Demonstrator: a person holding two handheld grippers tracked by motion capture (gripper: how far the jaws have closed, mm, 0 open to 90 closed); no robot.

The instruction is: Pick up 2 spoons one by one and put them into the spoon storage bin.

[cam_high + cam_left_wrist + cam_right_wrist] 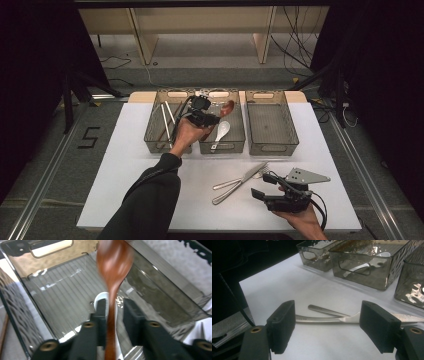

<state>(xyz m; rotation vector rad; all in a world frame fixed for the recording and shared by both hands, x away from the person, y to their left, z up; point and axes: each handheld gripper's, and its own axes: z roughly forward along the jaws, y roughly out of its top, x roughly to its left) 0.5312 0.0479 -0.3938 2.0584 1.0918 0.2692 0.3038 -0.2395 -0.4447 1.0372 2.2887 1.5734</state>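
Overhead, a large "5" point(89, 137) is being shown marked on the grey floor at the left of the frame; no other writing can be read. Three smoky translucent bins are being seen in a row at the upper centre of the white table point(130, 170): the left bin point(152, 132) with thin sticks in it, the middle bin point(235, 131) and the right bin point(272, 125). A white ceramic spoon point(221, 131) is lying in the middle bin. The left gripper point(212, 119) is being held over that bin by a hand in a dark sleeve, with a brown wooden spoon point(227, 107) sticking out of it. At the lower right, the right gripper point(265, 186) is being held just beside two pieces of metal cutlery, a knife point(240, 182) and a fork point(235, 181), which are lying crossed.

In the left gripper view, the wooden spoon point(113, 272) is being shown blurred, its slim handle running between the two black jaws; it cannot be told whether they are clamping it or standing slightly apart. The ribbed floor of the middle bin point(62, 297) and the white spoon point(101, 297) are lying beneath.

In the right gripper view, the jaws are being held wide apart with nothing between them, and the knife point(324, 319) and fork point(324, 310) are lying beyond them at mid-frame. The bins are standing at the upper right.
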